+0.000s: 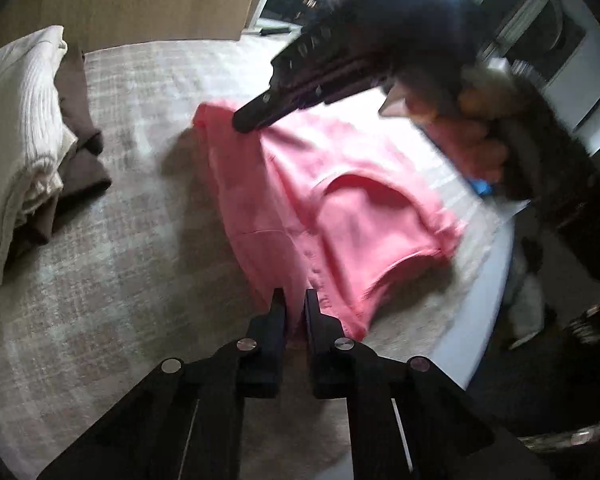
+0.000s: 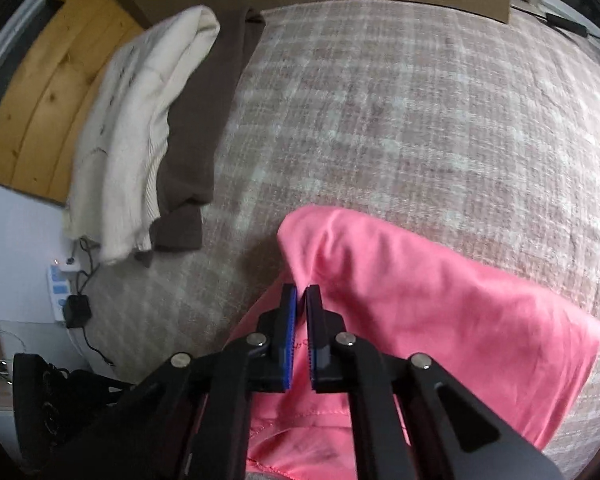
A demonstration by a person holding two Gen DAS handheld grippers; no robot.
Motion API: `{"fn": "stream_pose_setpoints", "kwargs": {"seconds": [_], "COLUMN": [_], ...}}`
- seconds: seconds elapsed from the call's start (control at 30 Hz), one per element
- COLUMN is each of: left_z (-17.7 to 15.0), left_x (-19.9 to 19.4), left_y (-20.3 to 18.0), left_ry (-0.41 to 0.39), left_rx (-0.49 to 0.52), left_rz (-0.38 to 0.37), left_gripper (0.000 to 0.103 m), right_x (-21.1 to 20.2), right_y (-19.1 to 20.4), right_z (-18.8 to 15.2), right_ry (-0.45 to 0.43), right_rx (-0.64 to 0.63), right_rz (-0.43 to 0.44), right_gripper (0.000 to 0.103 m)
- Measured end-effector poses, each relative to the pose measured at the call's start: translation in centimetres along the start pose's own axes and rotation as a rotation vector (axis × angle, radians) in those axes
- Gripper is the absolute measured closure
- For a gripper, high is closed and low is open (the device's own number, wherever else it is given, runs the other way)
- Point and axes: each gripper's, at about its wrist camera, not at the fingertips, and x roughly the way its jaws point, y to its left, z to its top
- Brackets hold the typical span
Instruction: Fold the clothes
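Pink garment [image 1: 340, 208] draped over a plaid-covered bed [image 2: 420, 100], partly lifted — left gripper [image 1: 294, 300] pinched onto its near hem, right gripper [image 2: 301, 294] clamped on a raised fold. Off to the left, well apart — cream sweater [image 2: 136, 140] stacked on brown clothing [image 2: 196, 140].

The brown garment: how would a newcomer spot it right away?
Start at the plaid bed cover and look to its far left edge, away from the pink shirt in the grippers. The brown garment lies folded there, partly under a cream ribbed knit, the only dark fabric.
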Motion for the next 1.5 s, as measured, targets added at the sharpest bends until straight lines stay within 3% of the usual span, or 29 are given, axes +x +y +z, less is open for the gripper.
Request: {"fn": "stream_pose_setpoints", "kwargs": {"seconds": [0.23,0.27,0.33,0.43,0.47,0.53,0.6,0.67,0.77,0.97,1.03,1.1,1.13,1.2,1.27,1.4,1.5], "left_z": [0.4,-0.1,-1.2,-2.6,-2.7,-2.6,-2.0,-1.0,1.8,8.0,9.0,8.8,8.4,8.0,7.6,6.7,6.4], "left_x": [-0.4,0.2,1.9,3.6,3.3,2.0,0.7,-0.5,-0.4,2.4,4.7,6.3,6.2,4.6,2.8,-0.9,-0.1], "left_y": [-0.1,-0.1,-0.4,-0.5,-0.6,-1.0,-1.3,-1.5,-2.6,-1.5,-0.1,1.7,2.3,2.9,3.4,1.8,-0.3], "left_ry": [-0.124,-0.121,-0.084,0.018,0.031,0.033,0.034,0.032,0.025,0.005,0.048,0.119,0.134,0.134,0.124,0.059,0.062], "left_rx": [-0.215,-0.234,-0.240,-0.219,-0.205,-0.163,-0.121,-0.071,0.036,0.155,0.151,0.130,0.119,0.096,0.073,0.083,0.118], "left_rz": [-0.290,-0.294,-0.225,-0.058,-0.015,0.071,0.148,0.203,0.213,0.139,0.162,0.210,0.226,0.257,0.277,0.244,0.193], "left_gripper": [0.101,0.101,0.100,0.101,0.101,0.085,0.075,0.075,0.071,0.070,0.070,0.073,0.070,0.068,0.068,0.061,0.060], "right_x": [-1.8,-2.0,-0.5,2.2,1.6,0.1,-1.8,-4.0,-7.4,-6.6,-5.9,-4.6,-3.6,-3.8,-5.3,-8.7,-8.1], "right_y": [1.6,1.9,2.4,3.6,3.5,3.3,2.1,-0.3,-3.9,-9.3,-10.3,-10.1,-9.9,-9.7,-9.8,-11.0,-11.0], "right_z": [0.9,0.9,1.5,1.4,1.0,0.1,-1.4,-3.6,-6.8,-12.5,-14.0,-15.0,-15.3,-16.3,-17.3,-19.0,-18.7], "right_ry": [-0.048,-0.054,-0.035,0.027,0.009,-0.041,-0.102,-0.179,-0.293,-0.298,-0.285,-0.257,-0.226,-0.201,-0.232,-0.361,-0.361], "right_rx": [-0.016,-0.018,-0.031,-0.059,-0.066,-0.079,-0.070,-0.031,0.029,0.211,0.249,0.254,0.249,0.226,0.224,0.261,0.243], "right_rz": [0.022,0.022,0.055,0.106,0.114,0.127,0.113,0.062,-0.014,-0.014,-0.004,0.018,0.021,0.010,0.015,0.010,-0.003], "right_gripper": [0.100,0.100,0.098,0.098,0.098,0.098,0.098,0.098,0.098,0.098,0.098,0.096,0.091,0.089,0.088,0.087,0.087]}}
